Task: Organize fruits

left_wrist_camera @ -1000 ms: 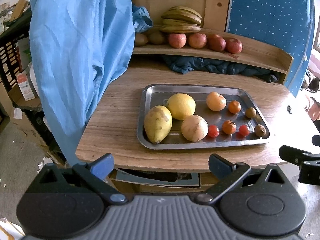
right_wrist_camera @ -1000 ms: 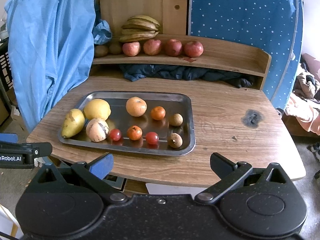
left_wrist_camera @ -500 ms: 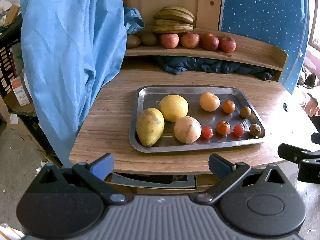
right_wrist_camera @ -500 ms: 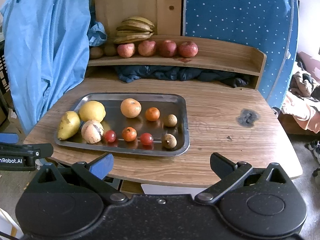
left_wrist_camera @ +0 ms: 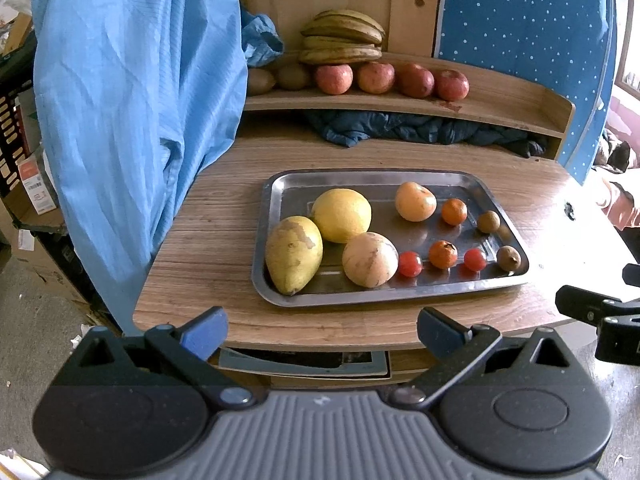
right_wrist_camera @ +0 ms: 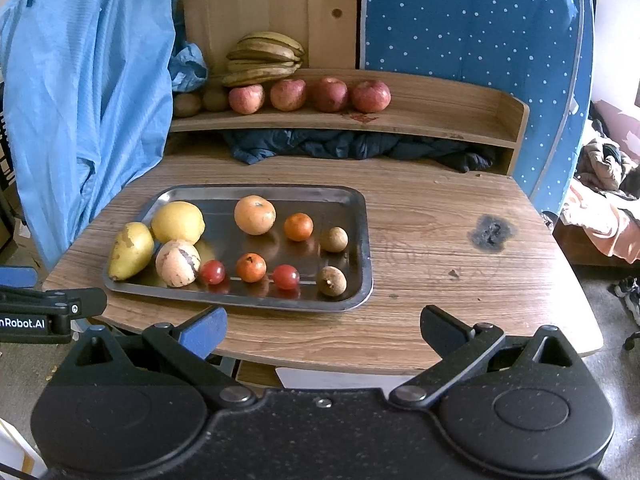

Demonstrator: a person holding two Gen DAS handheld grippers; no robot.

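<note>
A steel tray (left_wrist_camera: 276, 188) (right_wrist_camera: 362, 216) lies on the wooden table, holding a pear (left_wrist_camera: 294, 254) (right_wrist_camera: 131, 249), a yellow citrus (left_wrist_camera: 341, 215) (right_wrist_camera: 178, 222), a pale round fruit (left_wrist_camera: 370, 259) (right_wrist_camera: 178, 262), a peach-coloured fruit (left_wrist_camera: 415, 201) (right_wrist_camera: 255, 215), small oranges, cherry tomatoes and brown longans. My left gripper (left_wrist_camera: 322, 330) hovers open in front of the table's near edge, empty. My right gripper (right_wrist_camera: 324, 330) is open and empty too, at the near edge right of the tray. On the shelf behind sit bananas (left_wrist_camera: 342, 42) (right_wrist_camera: 264, 56), several red apples (left_wrist_camera: 390, 78) (right_wrist_camera: 308, 94) and two kiwis (left_wrist_camera: 276, 78).
A blue cloth (left_wrist_camera: 132, 92) (right_wrist_camera: 84, 80) hangs at the table's left. Dark fabric (left_wrist_camera: 420, 128) is stuffed under the shelf. The table (right_wrist_camera: 460, 208) has a burn mark (right_wrist_camera: 491, 232) on its right side. Clothes lie on the floor at far right.
Both grippers have shifted slightly, the left view drifting back and left, the right one easing back. Fruits have not moved; both stay open.
</note>
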